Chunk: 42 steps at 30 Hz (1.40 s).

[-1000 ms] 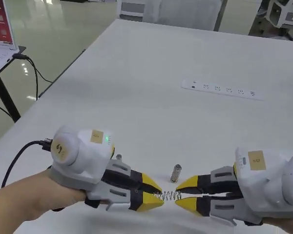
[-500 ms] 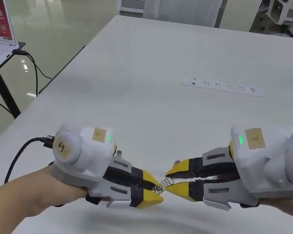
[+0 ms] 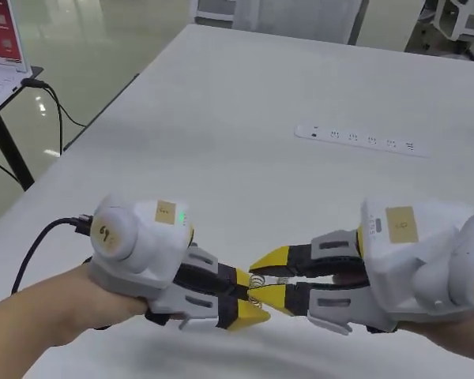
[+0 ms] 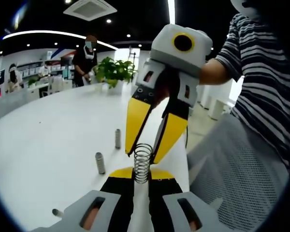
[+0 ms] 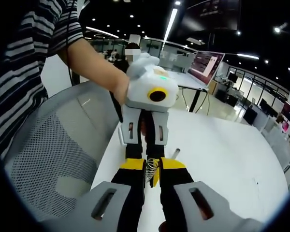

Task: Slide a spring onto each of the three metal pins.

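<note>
- Spring [image 4: 143, 154]: off the table [image 3: 245, 103], held in the air between the two grippers. This is over the table's near edge, on the person's side.
- Left gripper [image 4: 141, 175]: jaws almost together, clamped on one end of the spring. The rest of the coil sticks out past the yellow tips, so the free end is on offer.
- Right gripper [image 5: 152, 169]: meets the left one tip to tip. Jaws are parted about a coil's width, one on each side of the free end. Cannot tell whether the pads are pressing on the wire.
- Judgement: this looks like a hand-over or re-grip. One gripper steadies the coil so the other can take it square. A spring gripped by one end droops and twists, which makes it hard to line up over a pin.
- Two upright pins [image 4: 118, 138] [image 4: 100, 163] stand on the table just beside the grippers, near each other. Their sides look ribbed, so springs may already be on them, but they are too small to be sure.
- A small piece [image 4: 55, 211] lies flat nearer the left gripper. It may be the third pin; cannot tell.
- Risk: squeezing mid-coil could bend the spring or make it jump out when the left gripper lets go.
</note>
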Motion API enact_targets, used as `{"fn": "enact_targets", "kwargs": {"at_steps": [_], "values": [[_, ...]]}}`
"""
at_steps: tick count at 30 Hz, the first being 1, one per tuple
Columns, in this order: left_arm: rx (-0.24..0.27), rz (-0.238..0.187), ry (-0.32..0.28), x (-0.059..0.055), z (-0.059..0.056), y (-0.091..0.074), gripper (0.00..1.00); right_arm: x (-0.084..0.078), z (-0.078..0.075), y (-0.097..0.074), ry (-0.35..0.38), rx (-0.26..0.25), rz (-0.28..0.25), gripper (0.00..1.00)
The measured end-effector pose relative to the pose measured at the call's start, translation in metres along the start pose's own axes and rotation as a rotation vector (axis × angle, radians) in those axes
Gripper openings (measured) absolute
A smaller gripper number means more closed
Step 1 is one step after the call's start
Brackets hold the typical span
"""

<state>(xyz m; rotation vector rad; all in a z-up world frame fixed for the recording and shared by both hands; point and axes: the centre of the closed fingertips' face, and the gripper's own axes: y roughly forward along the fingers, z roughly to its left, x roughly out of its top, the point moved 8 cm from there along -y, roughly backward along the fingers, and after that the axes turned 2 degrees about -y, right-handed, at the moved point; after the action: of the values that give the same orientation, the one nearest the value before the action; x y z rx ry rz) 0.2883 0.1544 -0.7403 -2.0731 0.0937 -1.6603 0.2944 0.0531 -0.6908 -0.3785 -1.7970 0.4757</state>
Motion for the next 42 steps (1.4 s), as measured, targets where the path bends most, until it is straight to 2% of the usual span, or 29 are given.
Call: {"fn": "enact_targets", "kwargs": {"at_steps": [5,14,22,30,37,42], "values": [[0.01,0.008,-0.011,-0.003,0.0,-0.001,0.03,-0.002,0.003,0.001,-0.028,-0.017,0.001,0.08],[0.005,0.019,-0.02,-0.004,-0.003,-0.004,0.03,0.0,0.004,0.001,-0.057,-0.011,0.007,0.07],[0.02,0.007,-0.043,-0.002,-0.001,-0.004,0.04,0.001,0.003,0.0,-0.076,-0.015,0.017,0.07],[0.043,0.01,-0.082,-0.003,0.002,-0.008,0.12,0.0,0.001,-0.001,-0.074,-0.019,0.021,0.07],[0.056,-0.009,-0.094,-0.001,0.002,-0.013,0.12,-0.003,0.0,-0.001,-0.063,-0.025,0.024,0.07],[0.061,-0.014,-0.098,0.0,0.001,-0.015,0.13,-0.005,0.0,-0.001,-0.029,-0.032,0.004,0.07]]}}
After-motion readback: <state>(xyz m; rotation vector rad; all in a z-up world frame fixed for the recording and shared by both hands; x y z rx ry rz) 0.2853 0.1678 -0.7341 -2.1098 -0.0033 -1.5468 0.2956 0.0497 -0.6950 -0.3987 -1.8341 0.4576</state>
